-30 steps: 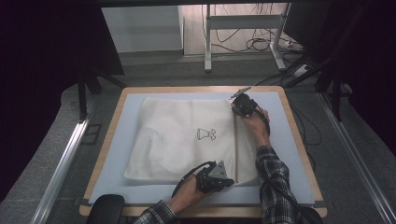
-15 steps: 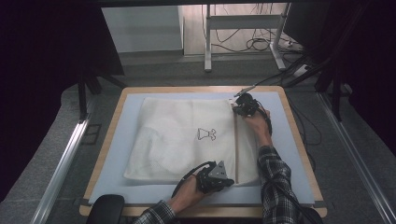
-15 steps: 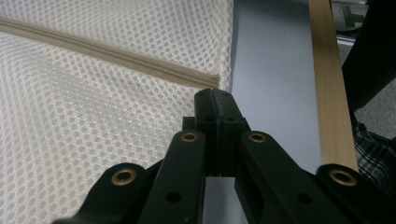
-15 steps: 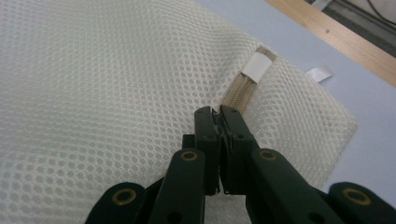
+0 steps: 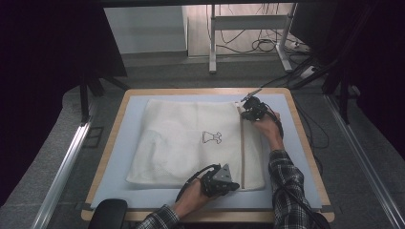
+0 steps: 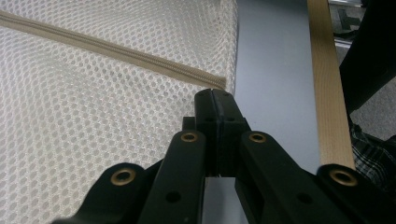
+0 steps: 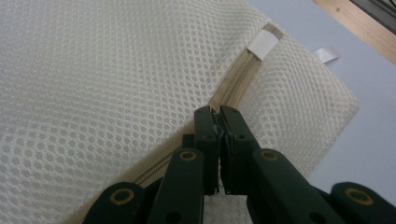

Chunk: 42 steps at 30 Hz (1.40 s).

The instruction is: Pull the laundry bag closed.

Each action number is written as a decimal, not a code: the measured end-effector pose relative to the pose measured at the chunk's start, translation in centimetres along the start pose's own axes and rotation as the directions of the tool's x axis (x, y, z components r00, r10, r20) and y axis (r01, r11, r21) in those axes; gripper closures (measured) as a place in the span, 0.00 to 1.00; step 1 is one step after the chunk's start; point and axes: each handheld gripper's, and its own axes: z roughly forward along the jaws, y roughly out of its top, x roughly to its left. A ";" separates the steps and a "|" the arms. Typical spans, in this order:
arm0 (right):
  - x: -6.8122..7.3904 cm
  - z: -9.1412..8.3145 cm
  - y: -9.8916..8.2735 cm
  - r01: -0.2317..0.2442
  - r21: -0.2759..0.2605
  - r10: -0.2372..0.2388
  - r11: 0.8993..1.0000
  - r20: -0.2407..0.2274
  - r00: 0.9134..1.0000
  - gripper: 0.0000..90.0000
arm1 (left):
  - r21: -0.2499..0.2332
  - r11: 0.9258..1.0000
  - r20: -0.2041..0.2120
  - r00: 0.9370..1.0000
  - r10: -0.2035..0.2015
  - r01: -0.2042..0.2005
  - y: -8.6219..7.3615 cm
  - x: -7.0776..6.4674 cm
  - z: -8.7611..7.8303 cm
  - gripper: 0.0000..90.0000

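Note:
A white mesh bag (image 5: 191,138) lies flat on the blue-grey mat (image 5: 119,157), with a small dress drawing (image 5: 212,138) printed on it. A beige zipper (image 5: 242,148) runs along its right side. At the zipper's near end my left gripper (image 5: 236,185) is shut, its tips (image 6: 215,95) pinching the bag's edge where the zipper (image 6: 116,49) stops. My right gripper (image 5: 244,114) sits near the far end, shut on the small metal zipper pull (image 7: 219,122). Beyond it the zipper (image 7: 233,88) ends under a white tab (image 7: 262,42).
The mat rests on a table with a wooden rim (image 5: 205,90). Bare mat (image 6: 271,70) borders the bag, and a white label (image 7: 325,53) sticks out at its far edge. Cables (image 5: 305,129) trail off right of the table. Metal rails and desk legs stand around it.
The right gripper has shifted only a little by the zipper's far end. The left hand has kept still.

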 end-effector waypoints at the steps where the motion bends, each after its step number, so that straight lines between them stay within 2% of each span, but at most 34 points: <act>1: 0.0 0.1 0.0 0.002 0.002 -0.002 1.000 0.004 1.000 0.96 | 0.000 1.000 0.000 1.000 0.000 0.000 0.0 0.0 0.0 1.00; 3: 0.2 0.2 0.0 0.019 0.007 -0.019 1.000 0.015 1.000 0.96 | 0.002 1.000 -0.001 1.000 0.001 -0.001 0.0 0.0 0.0 1.00; 5: 0.4 0.2 0.2 0.056 0.008 -0.056 0.998 0.054 0.997 0.96 | 0.004 1.000 -0.002 1.000 0.000 0.000 0.0 0.0 0.0 1.00; 9: 1.0 0.6 0.7 0.127 0.020 -0.129 0.992 0.132 0.983 0.96 | 0.004 1.000 -0.005 1.000 0.005 -0.005 0.0 -0.1 0.0 1.00; 11: 1.1 0.9 1.0 0.136 0.027 -0.139 0.990 0.151 0.979 0.96 | 0.004 1.000 0.002 1.000 -0.002 0.002 0.0 0.0 0.0 1.00; 27: -0.1 1.9 1.8 0.066 -0.017 -0.062 0.998 0.149 0.987 0.96 | 0.004 1.000 -0.002 1.000 0.000 0.000 0.0 -0.1 0.0 1.00; 36: -0.1 3.0 2.6 0.044 -0.017 -0.040 0.999 0.192 0.980 0.96 | 0.005 1.000 -0.002 1.000 0.000 0.000 0.0 -0.1 0.0 1.00; 42: -0.3 3.4 2.9 0.013 -0.019 -0.009 1.000 0.203 0.979 0.96 | 0.004 1.000 -0.004 1.000 0.002 -0.002 0.0 -0.1 0.0 1.00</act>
